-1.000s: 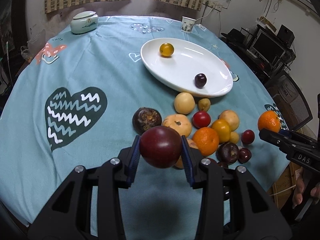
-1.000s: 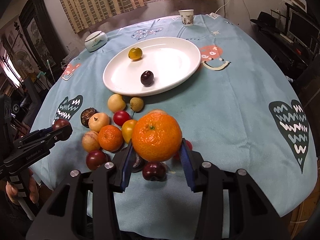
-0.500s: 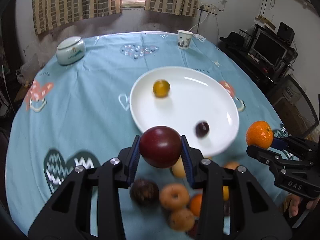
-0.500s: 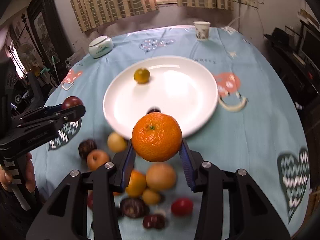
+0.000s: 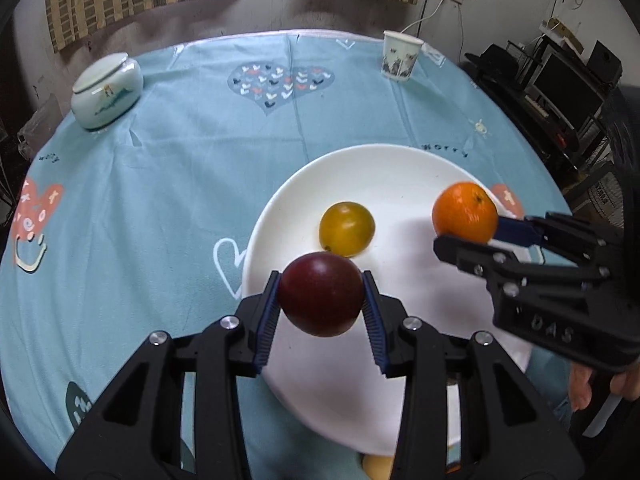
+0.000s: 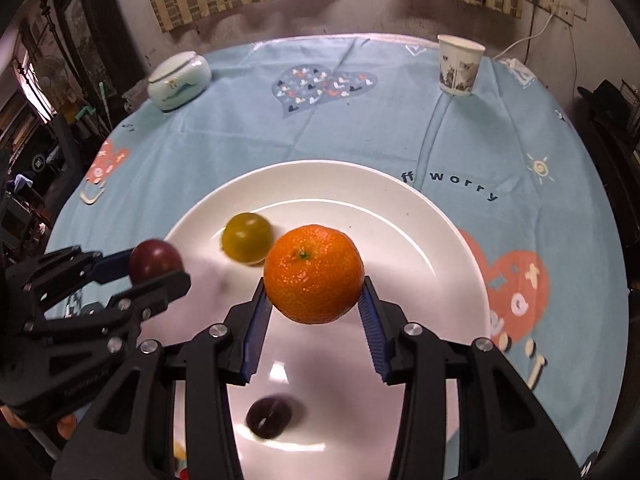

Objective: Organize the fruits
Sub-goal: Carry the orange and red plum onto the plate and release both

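Note:
My left gripper is shut on a dark red plum and holds it above the near left part of the white plate. My right gripper is shut on an orange mandarin and holds it above the plate's middle. A yellow fruit lies on the plate just beyond the plum; it also shows in the right wrist view. A small dark fruit lies on the plate's near part. The other fruits are mostly hidden below both grippers.
A pale green lidded jar stands at the far left of the blue tablecloth. A paper cup stands at the far right. Dark furniture and electronics stand beyond the table's right edge.
Both grippers have moved forward from above the fruit pile to above the plate, each with its fruit held. The loose fruits have dropped out of sight below.

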Available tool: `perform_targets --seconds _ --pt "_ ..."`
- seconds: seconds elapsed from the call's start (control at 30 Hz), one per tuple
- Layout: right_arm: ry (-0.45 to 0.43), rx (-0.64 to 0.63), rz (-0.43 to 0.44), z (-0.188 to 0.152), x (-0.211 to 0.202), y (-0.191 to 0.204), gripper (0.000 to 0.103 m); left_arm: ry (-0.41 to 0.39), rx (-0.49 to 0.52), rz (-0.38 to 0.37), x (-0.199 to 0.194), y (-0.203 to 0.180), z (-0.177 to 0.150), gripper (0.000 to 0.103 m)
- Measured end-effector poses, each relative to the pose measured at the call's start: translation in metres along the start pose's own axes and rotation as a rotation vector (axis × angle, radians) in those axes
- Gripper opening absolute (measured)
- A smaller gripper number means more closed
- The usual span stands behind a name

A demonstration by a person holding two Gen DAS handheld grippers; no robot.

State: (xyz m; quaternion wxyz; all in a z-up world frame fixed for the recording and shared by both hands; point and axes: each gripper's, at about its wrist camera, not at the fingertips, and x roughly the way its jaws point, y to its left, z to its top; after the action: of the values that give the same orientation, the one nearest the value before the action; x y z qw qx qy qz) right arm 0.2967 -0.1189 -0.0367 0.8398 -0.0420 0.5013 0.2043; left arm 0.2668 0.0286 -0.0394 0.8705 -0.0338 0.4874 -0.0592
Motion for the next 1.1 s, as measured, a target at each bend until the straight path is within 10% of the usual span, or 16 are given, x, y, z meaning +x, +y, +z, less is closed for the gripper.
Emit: perform_targets --seconds 0.3,0.4,0.63,0.87,1.1 --pt "0.056 0.001 -0.005 0.012 0.028 -0.007 0.046 0.03 -0.009 0.0 0.02 0.001 0.005 0.042" --pt "0.019 0.004 -0.024 0.016 0.022 -0.007 0.067 -0.014 -0.015 0.005 0.006 0.001 0.007 0.069" --pt "-0.07 0.034 -0.032 0.009 -0.035 -0.012 0.068 -0.147 -0.022 -0.013 -0.069 0.004 -0.008 0.077" --pt "-0.066 0.098 0.003 -0.056 -0.088 -0.001 0.068 -0.243 -0.008 -0.01 -0.128 0.004 -0.067 0.088" --pt "-0.057 0.051 -0.026 -0.139 -0.113 0.04 0.068 -0.168 -0.013 -0.031 -0.124 0.002 -0.133 0.088"
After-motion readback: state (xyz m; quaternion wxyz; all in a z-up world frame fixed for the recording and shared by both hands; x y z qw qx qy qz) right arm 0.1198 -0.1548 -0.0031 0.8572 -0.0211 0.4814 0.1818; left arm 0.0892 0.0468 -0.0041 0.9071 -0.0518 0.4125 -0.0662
